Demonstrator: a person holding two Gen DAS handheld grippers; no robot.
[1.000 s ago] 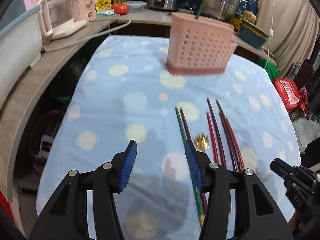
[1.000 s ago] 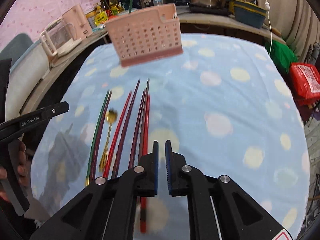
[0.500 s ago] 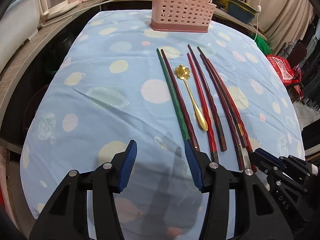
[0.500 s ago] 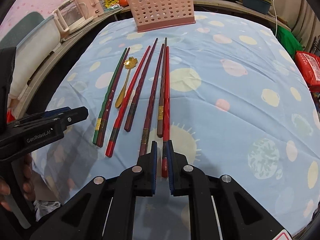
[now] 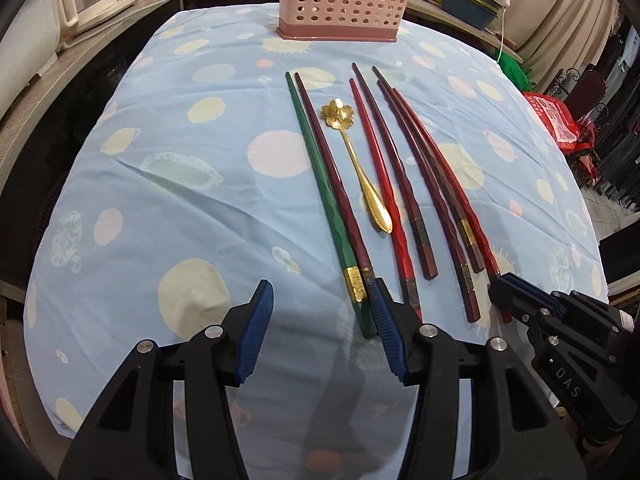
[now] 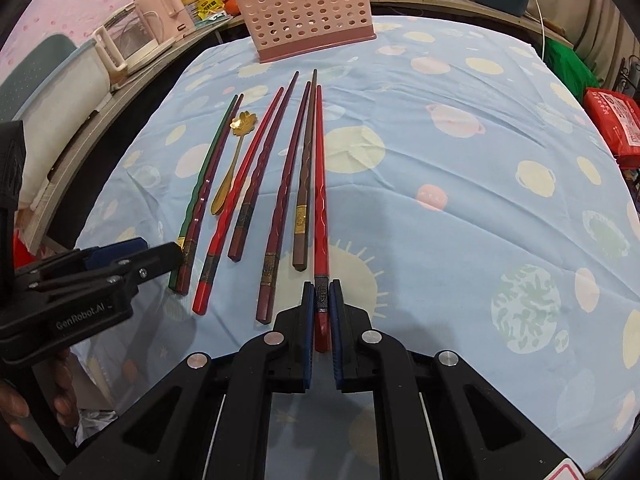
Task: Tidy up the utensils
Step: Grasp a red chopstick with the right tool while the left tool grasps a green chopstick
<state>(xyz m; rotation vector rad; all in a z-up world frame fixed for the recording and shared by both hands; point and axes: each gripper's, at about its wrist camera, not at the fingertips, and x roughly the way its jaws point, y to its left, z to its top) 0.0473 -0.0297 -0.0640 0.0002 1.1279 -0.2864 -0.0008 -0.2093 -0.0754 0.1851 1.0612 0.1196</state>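
Several chopsticks lie in a row on the blue spotted tablecloth [image 5: 168,184], with a gold flower spoon [image 5: 356,160] among them. A green chopstick [image 5: 320,184] is leftmost; its near end lies just inside my open left gripper [image 5: 322,332] by the right finger. My right gripper [image 6: 321,304] is closed around the near end of the rightmost red chopstick [image 6: 319,168], which still rests on the cloth. A pink perforated basket [image 5: 344,0] stands at the table's far end; it also shows in the right wrist view [image 6: 308,12].
A counter along the left holds a kettle [image 6: 132,40] and bottles. Pots and a teal basin [image 5: 468,4] sit behind the basket. A red bag [image 6: 616,120] hangs past the right table edge. The near table edge is just below both grippers.
Both grippers pulled back and down toward the near ends of the chopsticks. The right gripper's jaws now sit around the red chopstick's end. The left gripper stayed open.
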